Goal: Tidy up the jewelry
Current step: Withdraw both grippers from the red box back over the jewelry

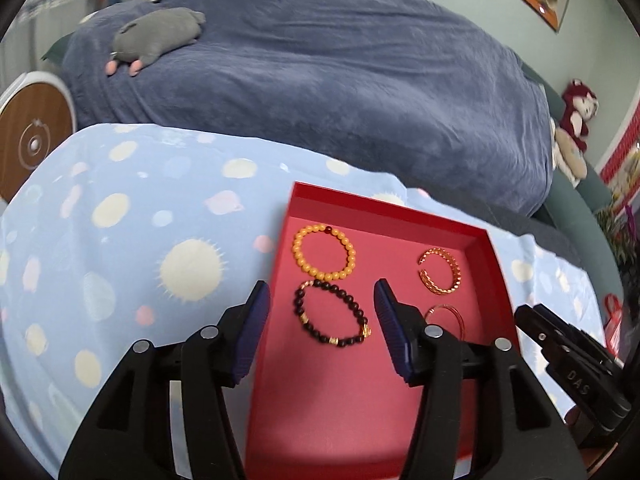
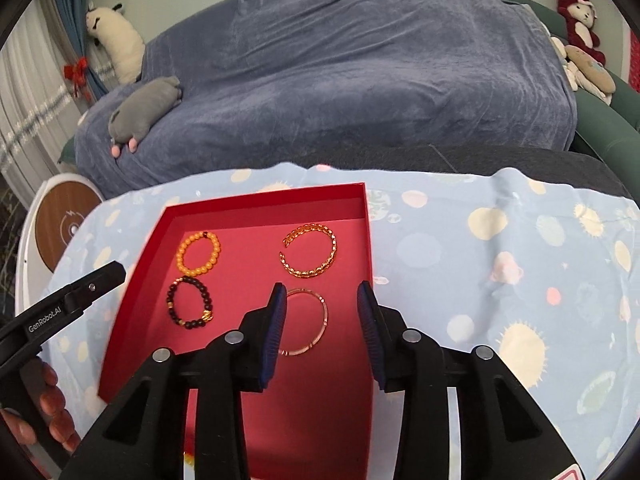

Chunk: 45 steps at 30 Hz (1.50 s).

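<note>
A red tray [image 1: 384, 210] [image 2: 264, 202] lies on a light blue spotted cloth. In it are an orange bead bracelet [image 1: 324, 252] [image 2: 199, 253], a dark bead bracelet [image 1: 332, 312] [image 2: 190, 300], a gold chain cuff [image 1: 440, 270] [image 2: 310, 250] and a thin gold bangle [image 1: 448, 318] [image 2: 310, 322]. My left gripper [image 1: 322, 308] is open and empty, hovering over the dark bracelet. My right gripper [image 2: 322, 304] is open and empty, above the thin bangle. Each gripper shows at the edge of the other's view.
The spotted cloth [image 1: 120, 260] [image 2: 500, 260] covers the table. Behind it is a sofa under a blue blanket [image 1: 320, 72] with a grey plush toy [image 1: 156, 34] [image 2: 144, 106]. A round wooden-topped device [image 1: 32, 144] stands at the left. More plush toys [image 2: 580, 24] sit at the right.
</note>
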Tool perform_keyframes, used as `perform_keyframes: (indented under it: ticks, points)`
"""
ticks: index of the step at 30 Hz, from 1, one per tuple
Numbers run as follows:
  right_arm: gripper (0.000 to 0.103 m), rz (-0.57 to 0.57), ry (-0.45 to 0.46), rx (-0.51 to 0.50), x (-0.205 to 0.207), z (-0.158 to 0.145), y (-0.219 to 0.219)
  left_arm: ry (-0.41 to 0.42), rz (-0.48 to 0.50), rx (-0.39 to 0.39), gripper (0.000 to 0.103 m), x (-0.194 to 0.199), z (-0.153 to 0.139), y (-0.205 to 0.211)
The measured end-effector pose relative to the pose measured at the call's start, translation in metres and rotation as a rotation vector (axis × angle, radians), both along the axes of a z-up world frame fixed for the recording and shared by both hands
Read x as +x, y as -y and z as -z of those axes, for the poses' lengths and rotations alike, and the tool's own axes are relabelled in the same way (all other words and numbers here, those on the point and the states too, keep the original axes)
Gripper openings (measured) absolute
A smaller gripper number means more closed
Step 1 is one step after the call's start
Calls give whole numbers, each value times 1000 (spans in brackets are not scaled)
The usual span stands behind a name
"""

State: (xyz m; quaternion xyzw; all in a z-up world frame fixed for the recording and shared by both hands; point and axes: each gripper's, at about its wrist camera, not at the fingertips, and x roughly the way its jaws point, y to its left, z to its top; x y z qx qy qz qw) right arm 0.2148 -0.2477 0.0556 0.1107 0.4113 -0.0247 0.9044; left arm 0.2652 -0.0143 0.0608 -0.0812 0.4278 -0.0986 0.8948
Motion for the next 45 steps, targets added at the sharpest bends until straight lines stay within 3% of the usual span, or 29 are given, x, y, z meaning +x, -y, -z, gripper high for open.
perform_keyframes:
  ticks: [12, 27, 36, 45]
  points:
    - [37, 11, 17, 11, -101, -22, -4, -13, -3, 5, 52, -98, -14, -23]
    - [37, 18, -104, 28, -201, 21, -19, -121, 21, 10, 57, -182, 18, -25]
    - [37, -6, -147, 21, -223, 40, -29, -182, 40, 11, 58, -203, 41, -8]
    - [37, -15, -166, 14, -218, 51, -33, -198, 35, 32, 58, -208, 49, -9]
